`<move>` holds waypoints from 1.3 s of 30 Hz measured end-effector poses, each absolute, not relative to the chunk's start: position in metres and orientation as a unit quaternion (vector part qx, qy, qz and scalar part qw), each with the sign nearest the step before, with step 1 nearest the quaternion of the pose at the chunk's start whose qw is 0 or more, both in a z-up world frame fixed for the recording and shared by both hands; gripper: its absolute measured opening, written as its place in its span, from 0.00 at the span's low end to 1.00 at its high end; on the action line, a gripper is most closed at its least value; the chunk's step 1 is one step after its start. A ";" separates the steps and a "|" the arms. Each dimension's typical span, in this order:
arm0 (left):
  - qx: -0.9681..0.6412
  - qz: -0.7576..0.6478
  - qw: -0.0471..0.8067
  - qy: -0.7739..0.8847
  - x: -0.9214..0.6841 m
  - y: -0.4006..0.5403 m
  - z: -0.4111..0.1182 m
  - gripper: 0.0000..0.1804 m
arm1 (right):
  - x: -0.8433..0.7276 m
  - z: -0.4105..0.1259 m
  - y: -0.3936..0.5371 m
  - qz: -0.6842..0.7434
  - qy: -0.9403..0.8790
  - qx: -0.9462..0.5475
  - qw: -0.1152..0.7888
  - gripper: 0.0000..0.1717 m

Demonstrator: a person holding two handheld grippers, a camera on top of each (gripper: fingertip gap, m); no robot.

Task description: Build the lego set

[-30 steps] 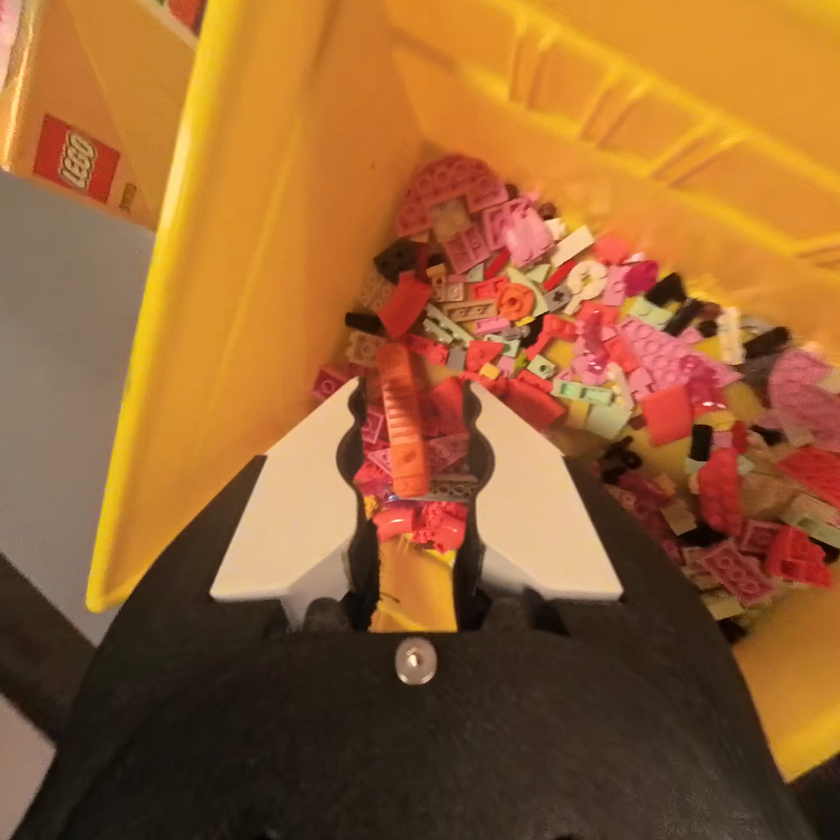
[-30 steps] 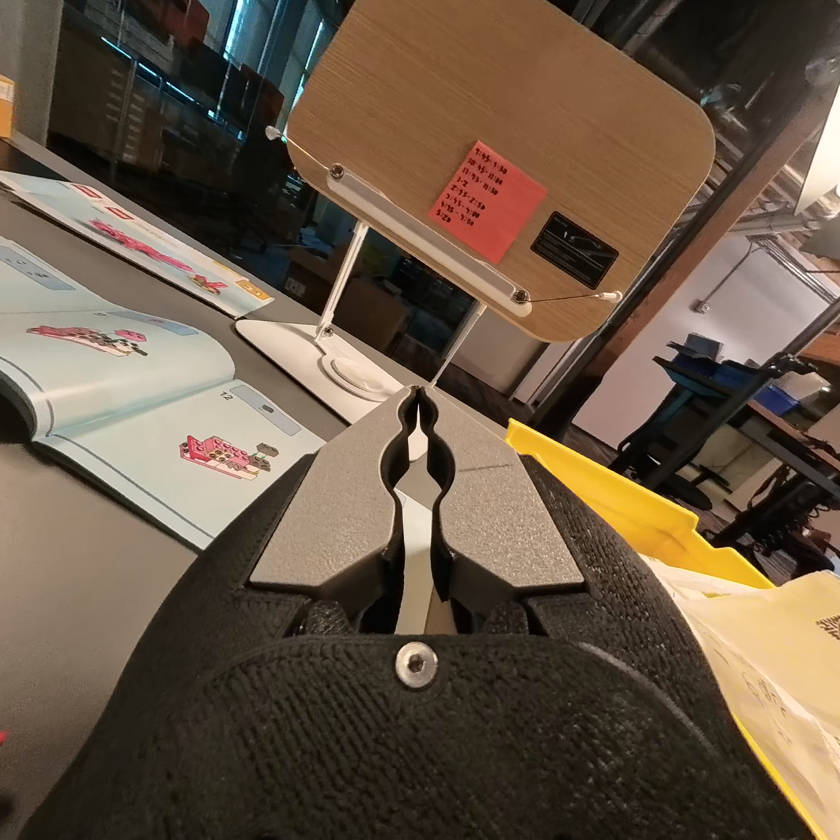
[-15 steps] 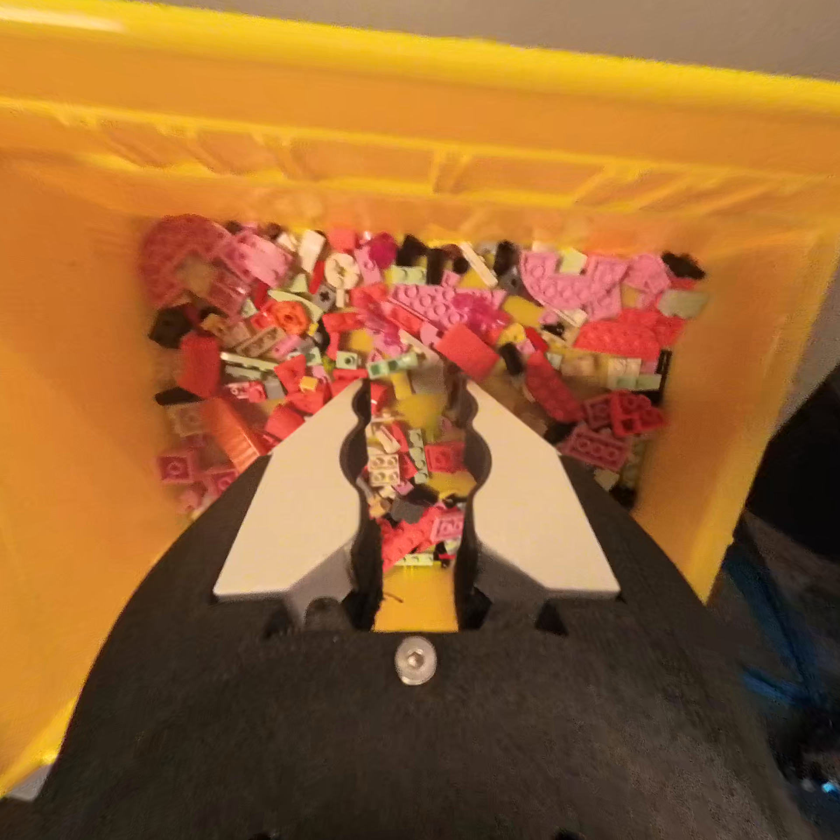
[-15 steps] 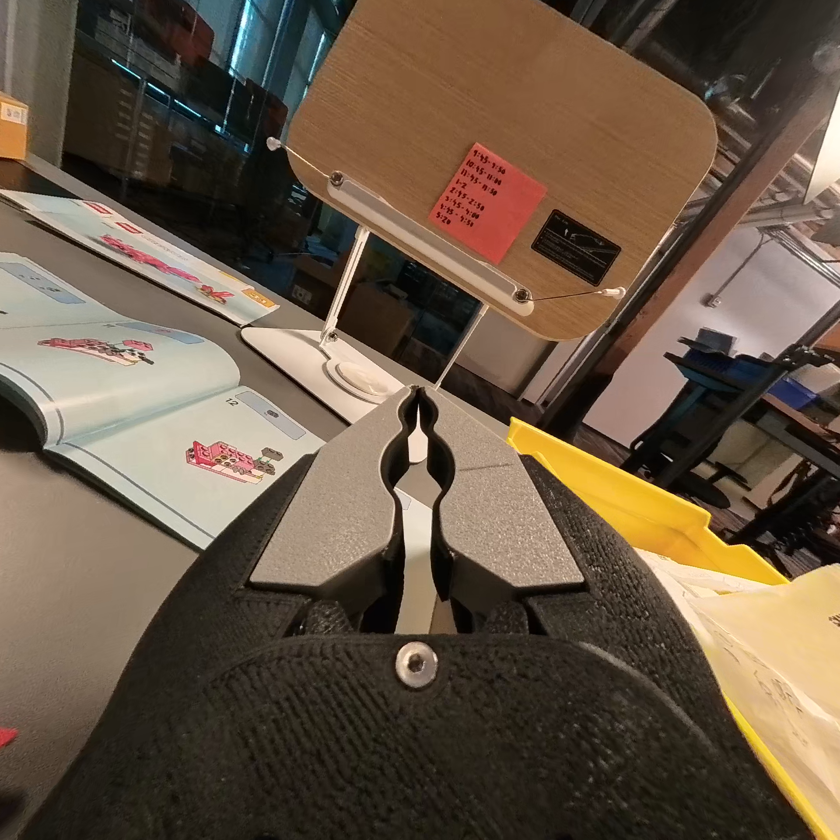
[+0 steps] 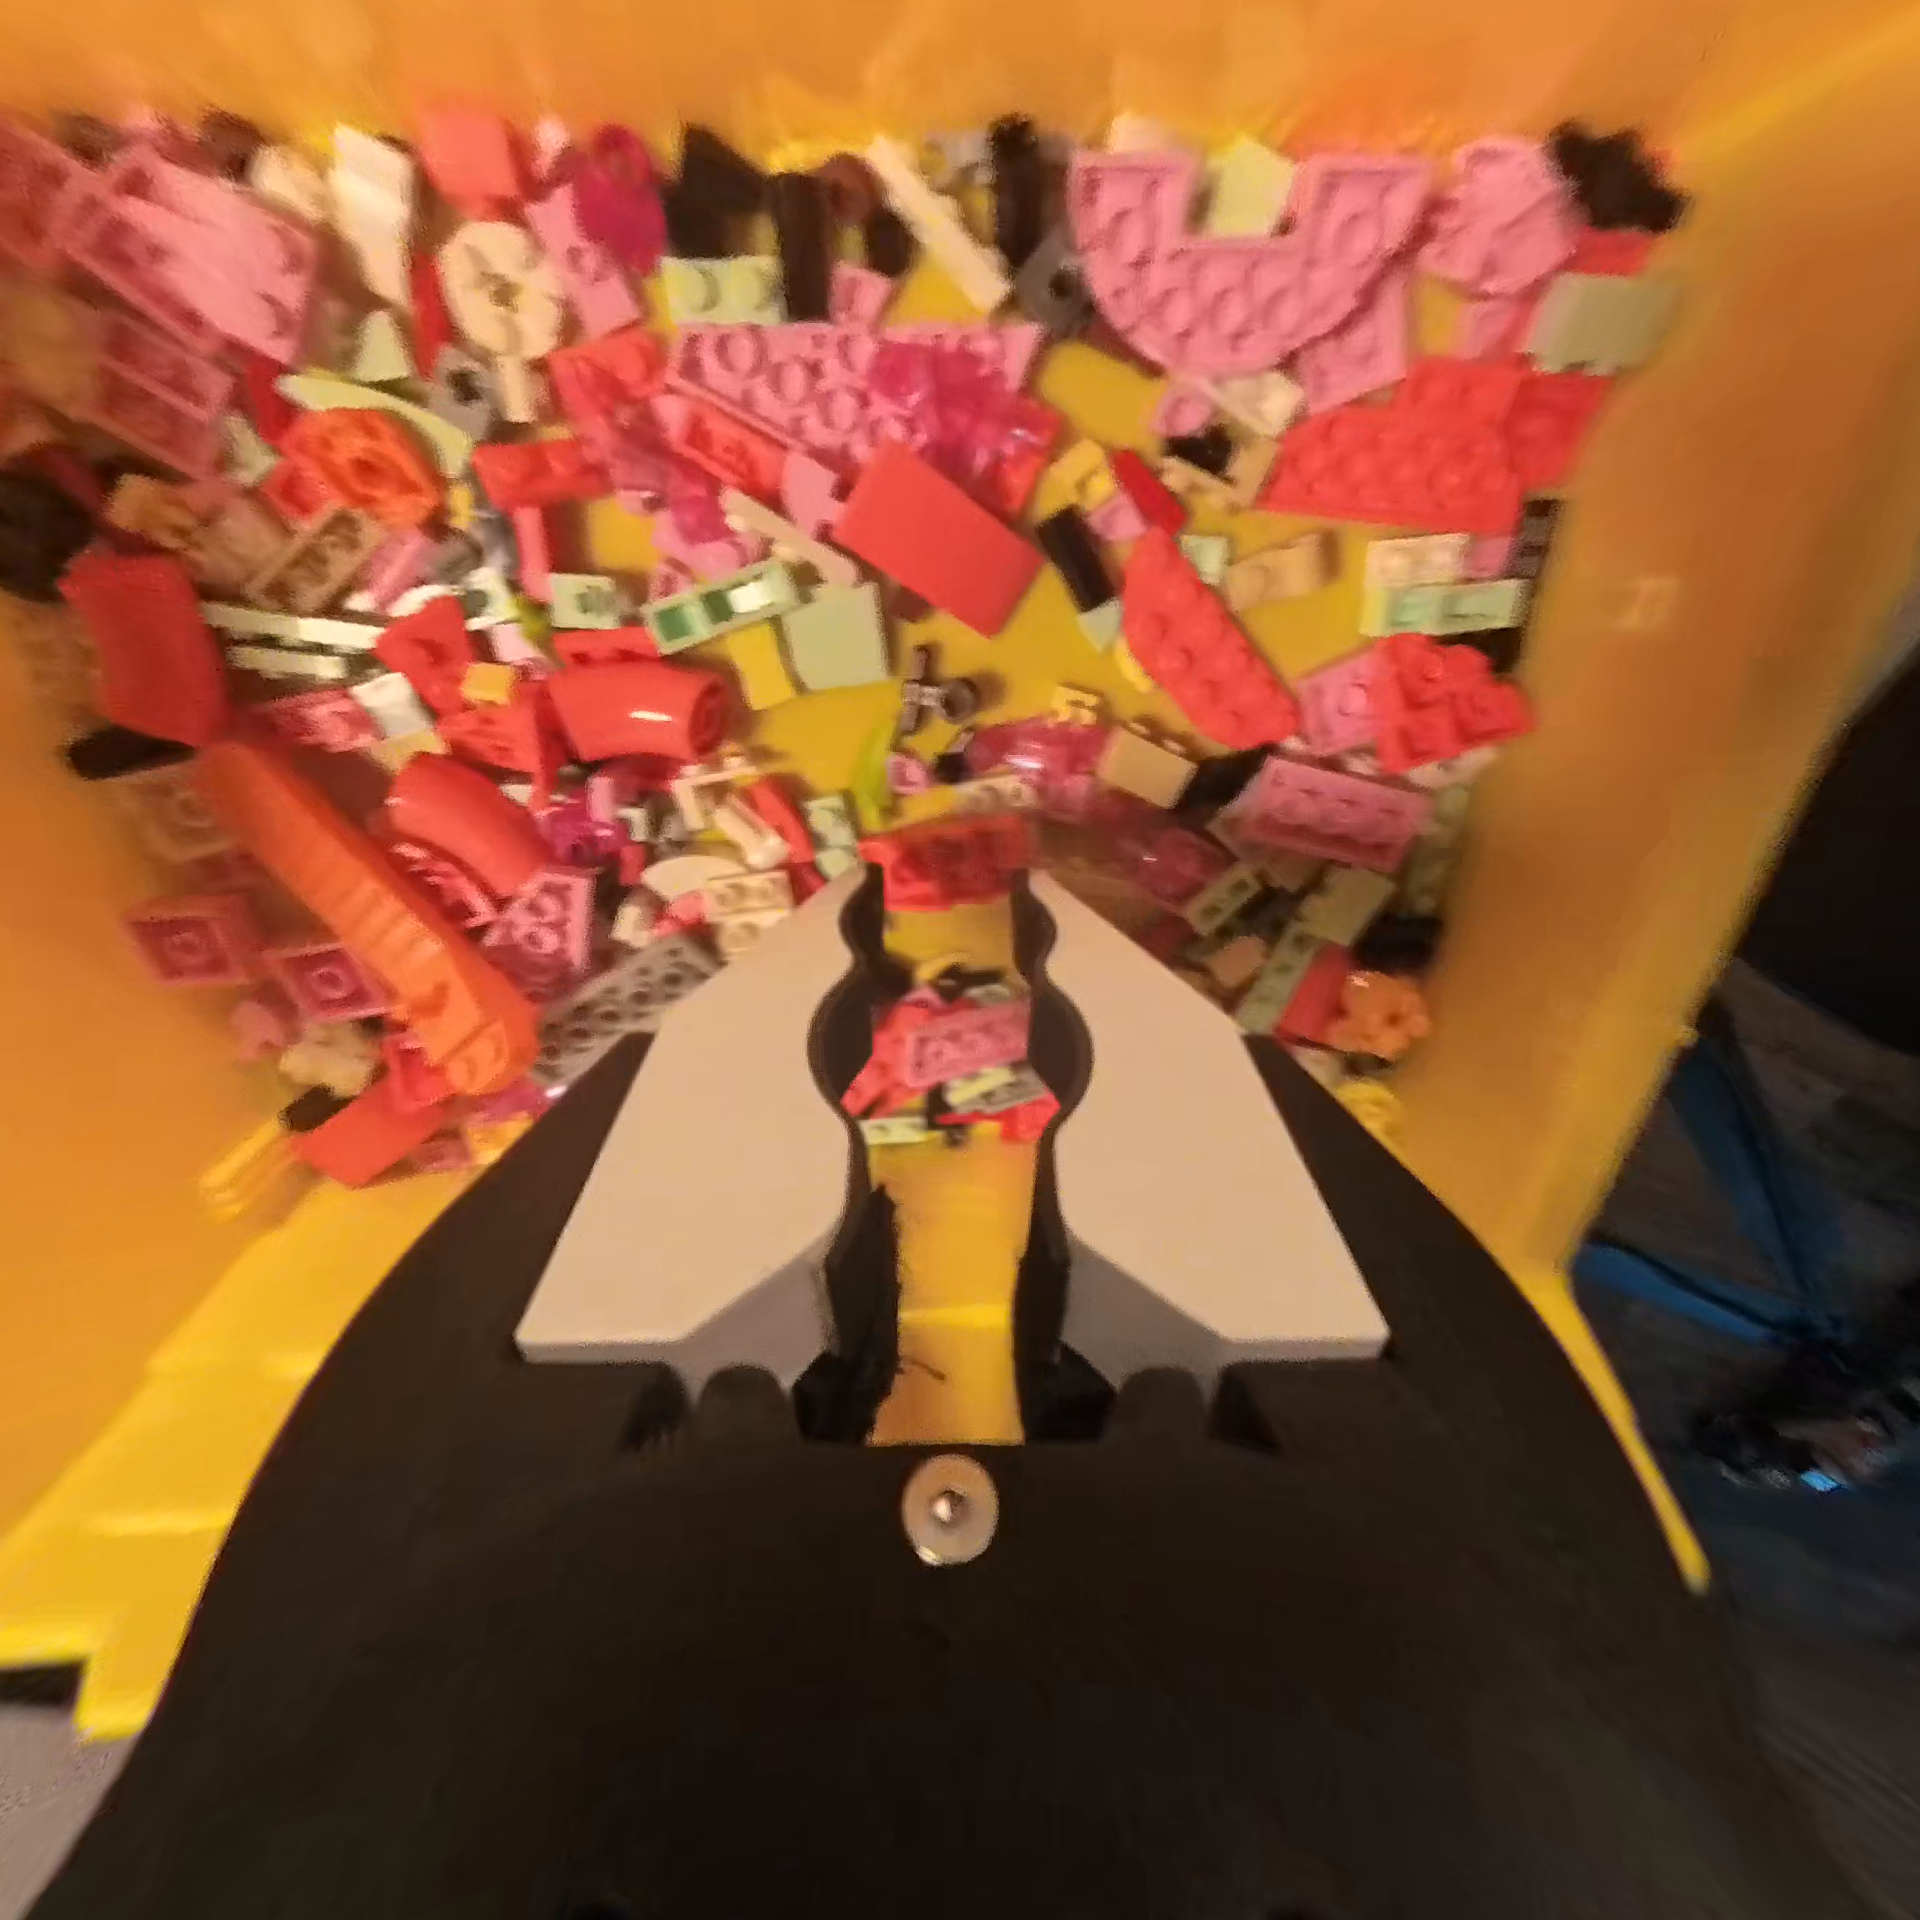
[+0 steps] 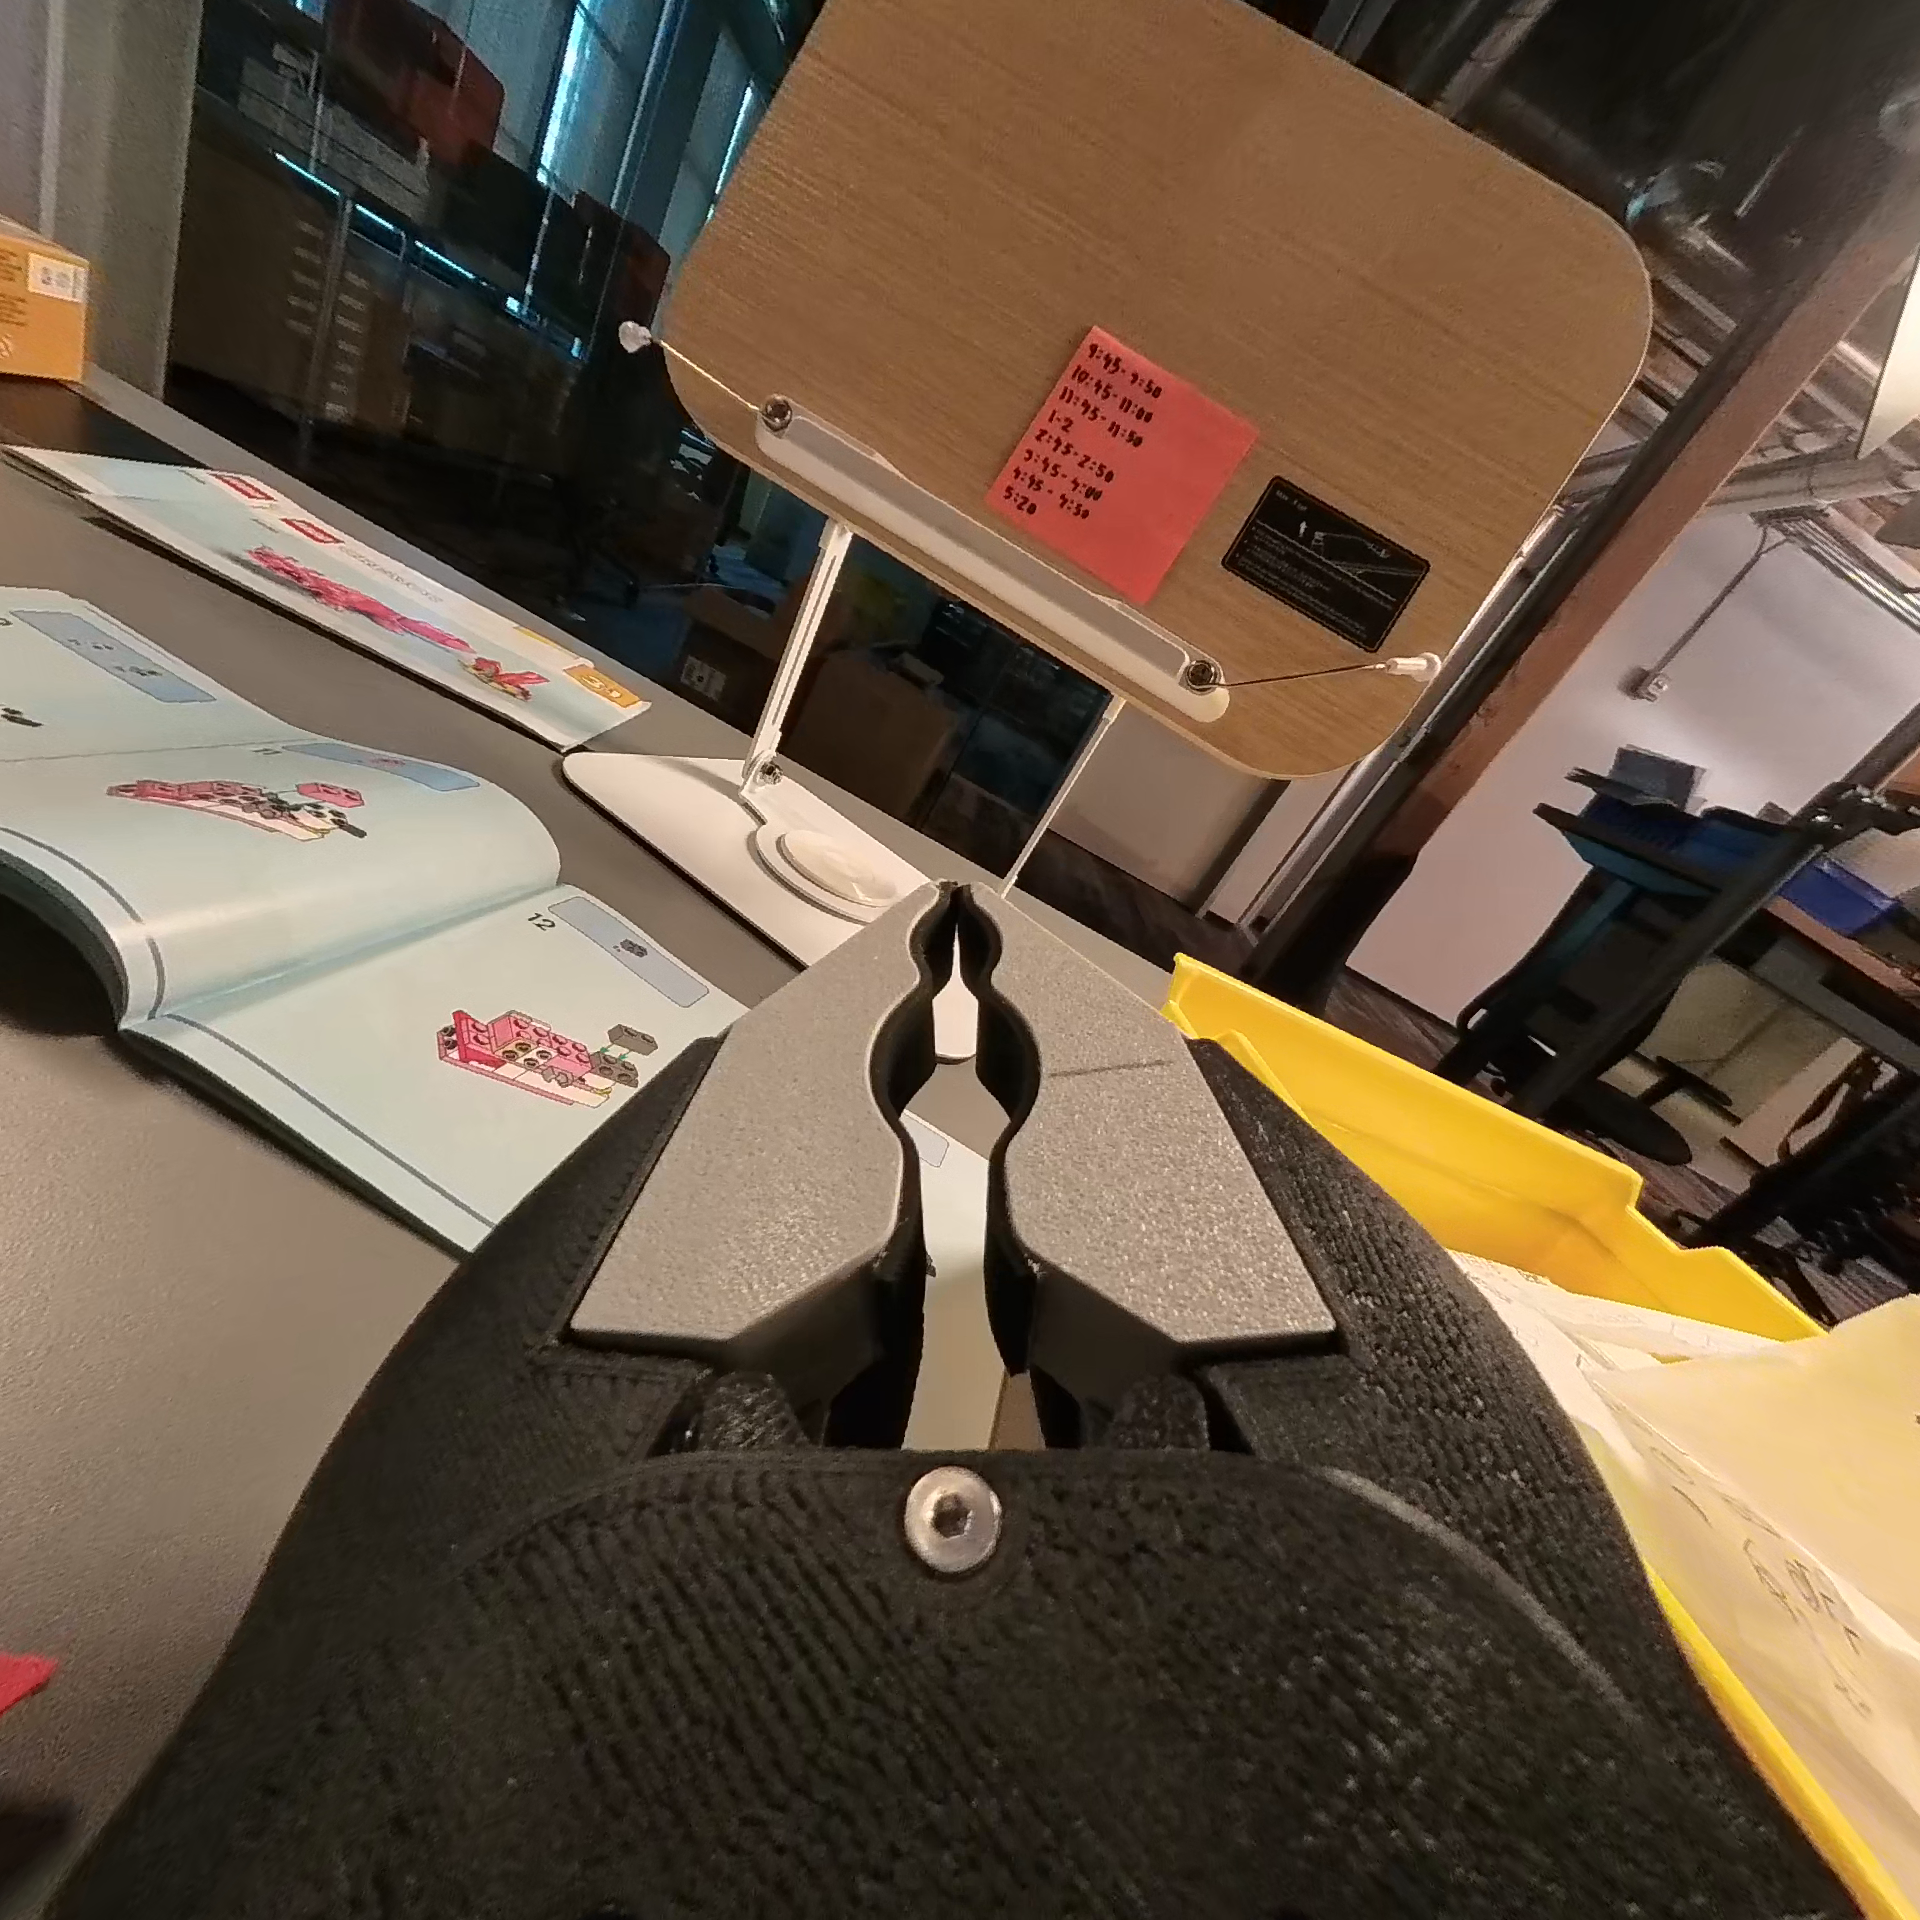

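Two grippers, two very different spots. L gripper (image 5: pixel 943 883) is down inside a yellow bin (image 5: pixel 1662 727), pointing at a loose pile of bricks (image 5: pixel 727 468): pink, red, pale green, black, a few white. Its light fingers (image 5: pixel 707 1143) stand apart, and a small red brick (image 5: pixel 940 868) sits right btwn the tips. The view is blurred, so I can't tell whether the pads press on it or just flank it. A long orange piece (image 5: pixel 353 914) lies off to the left, well clear of the tips.

R gripper (image 6: pixel 954 894) is over the grey desk (image 6: pixel 208 1299), grey fingers (image 6: pixel 779 1143) together at the tips w/ nothing btwn them. Nearest things: an open instruction booklet (image 6: pixel 312 935) to its left and the white base (image 6: pixel 707 800) of a wooden book stand (image 6: pixel 1143 260) just ahead. The stand's board carries a pink sticky note (image 6: pixel 1122 478). A second booklet (image 6: pixel 364 603) lies farther back. The bin's rim shows beside it on the right, w/ pale paper bags (image 6: pixel 1766 1507) inside.
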State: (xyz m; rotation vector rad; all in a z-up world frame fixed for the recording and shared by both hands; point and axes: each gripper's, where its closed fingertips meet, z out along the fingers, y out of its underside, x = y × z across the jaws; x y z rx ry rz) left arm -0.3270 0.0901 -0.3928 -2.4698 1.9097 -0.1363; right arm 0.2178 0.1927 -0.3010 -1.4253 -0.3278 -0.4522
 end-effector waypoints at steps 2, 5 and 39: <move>-0.787 -0.018 0.024 0.616 -0.329 0.097 -0.396 0.17 | 0.218 -0.301 0.193 -0.204 -0.149 -0.645 0.721 0.00; -0.787 -0.006 0.040 0.615 -0.328 0.103 -0.397 0.17 | 0.217 -0.301 0.193 -0.204 -0.149 -0.645 0.721 0.00; -0.802 -0.137 0.108 0.571 -0.260 0.101 -0.369 0.26 | 0.216 -0.301 0.193 -0.193 -0.151 -0.645 0.724 0.00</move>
